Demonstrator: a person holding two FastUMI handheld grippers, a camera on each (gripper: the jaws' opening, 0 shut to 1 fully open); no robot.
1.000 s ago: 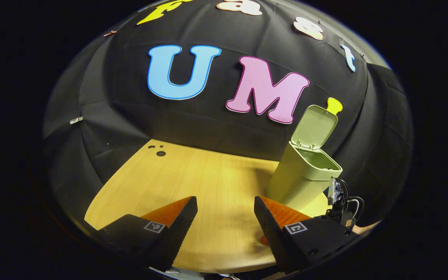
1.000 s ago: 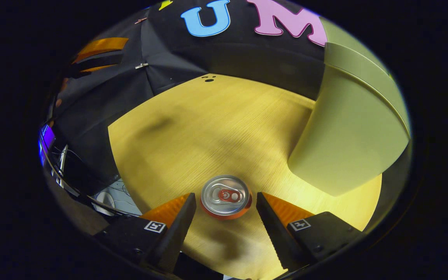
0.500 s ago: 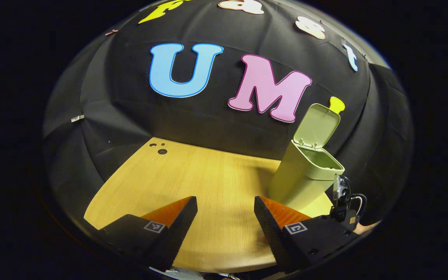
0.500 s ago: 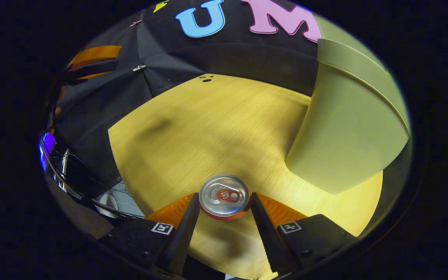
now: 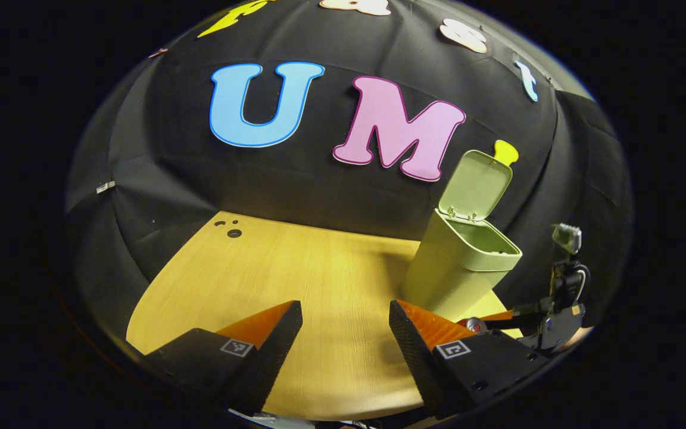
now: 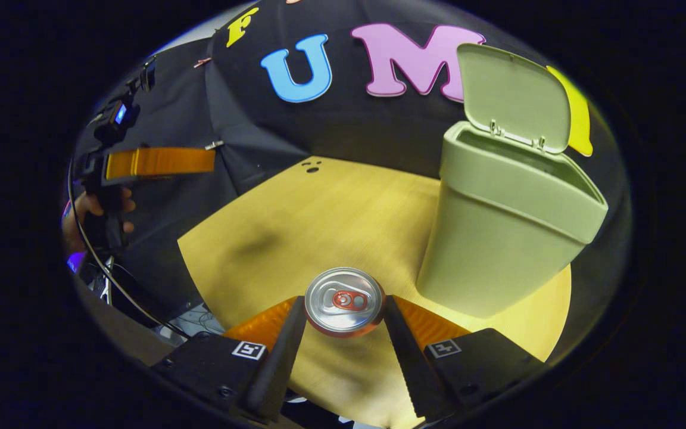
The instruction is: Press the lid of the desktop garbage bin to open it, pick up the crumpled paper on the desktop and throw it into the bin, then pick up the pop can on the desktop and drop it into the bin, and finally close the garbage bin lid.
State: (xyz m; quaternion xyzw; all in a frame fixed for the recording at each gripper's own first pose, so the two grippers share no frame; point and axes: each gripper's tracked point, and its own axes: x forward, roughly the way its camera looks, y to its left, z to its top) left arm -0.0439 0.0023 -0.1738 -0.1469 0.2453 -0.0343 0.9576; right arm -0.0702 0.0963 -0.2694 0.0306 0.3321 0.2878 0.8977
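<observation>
Overhead light, bright on wooden tabletop [image 6: 343, 214]; soft shadows there. Strong fisheye bending at edges; focus mostly sharp.

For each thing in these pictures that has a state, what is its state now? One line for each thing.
Garbage bin: upright on the table, open.
Lid: raised, tilted back on its hinge.
Pop can: upright, gripped on both sides.
Right claw: shut on the pop can.
Left claw: open, holding nothing.

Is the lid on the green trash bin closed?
No, the lid stands tipped up and back on its hinges, so the green bin shows its open mouth.
</observation>
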